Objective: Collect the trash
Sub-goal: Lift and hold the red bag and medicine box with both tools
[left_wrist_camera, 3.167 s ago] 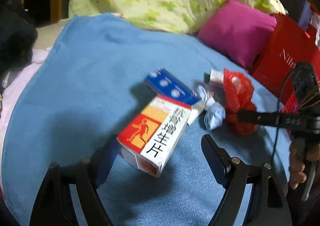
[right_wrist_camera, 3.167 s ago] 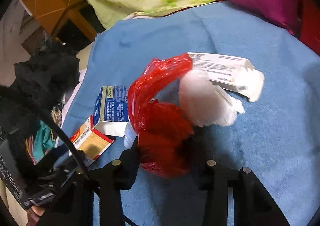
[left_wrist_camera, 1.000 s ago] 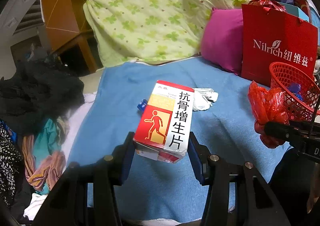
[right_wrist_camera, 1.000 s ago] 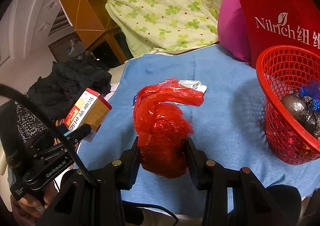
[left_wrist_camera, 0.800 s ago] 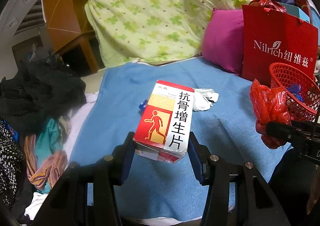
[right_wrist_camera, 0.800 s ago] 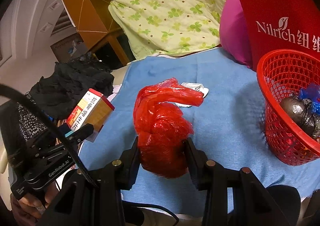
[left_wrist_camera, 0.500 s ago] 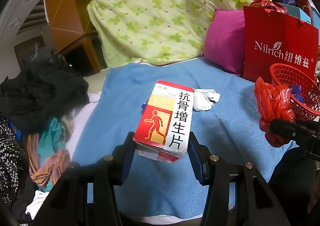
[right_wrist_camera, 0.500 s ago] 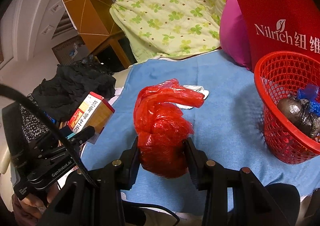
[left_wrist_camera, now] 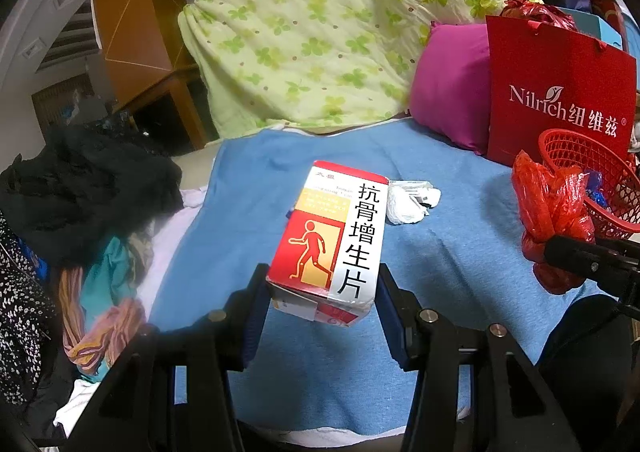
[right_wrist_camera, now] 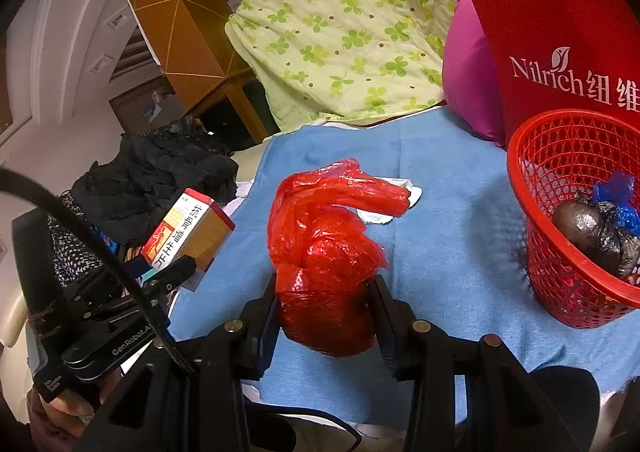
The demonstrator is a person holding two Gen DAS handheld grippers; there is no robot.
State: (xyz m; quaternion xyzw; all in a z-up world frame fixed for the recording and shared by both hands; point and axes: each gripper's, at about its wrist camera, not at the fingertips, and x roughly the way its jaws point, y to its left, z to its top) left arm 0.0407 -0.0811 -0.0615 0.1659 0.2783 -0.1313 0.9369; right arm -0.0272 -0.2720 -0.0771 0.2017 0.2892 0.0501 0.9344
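My left gripper [left_wrist_camera: 322, 292] is shut on a red, yellow and white medicine box [left_wrist_camera: 332, 236] held above the blue blanket [left_wrist_camera: 248, 220]; the box also shows in the right wrist view [right_wrist_camera: 188, 236]. My right gripper [right_wrist_camera: 325, 312] is shut on a crumpled red plastic bag [right_wrist_camera: 324, 264], also seen in the left wrist view [left_wrist_camera: 552, 212]. A red mesh basket [right_wrist_camera: 560, 156] with foil and blue wrappers stands at the right, also seen in the left wrist view [left_wrist_camera: 576, 148]. White crumpled paper [left_wrist_camera: 408, 200] and a small carton lie on the blanket beyond the box.
A red Nilrich paper bag [left_wrist_camera: 556, 100] and a magenta pillow [left_wrist_camera: 452, 92] stand behind the basket. A green floral quilt [left_wrist_camera: 328, 24] is heaped at the back. Dark and coloured clothes [left_wrist_camera: 80, 192] are piled at the left beside the blanket.
Both grippers closed on their items, lifted them off the blanket and pulled back. Over the last second both drift slightly to the right, the red bag nearing the basket.
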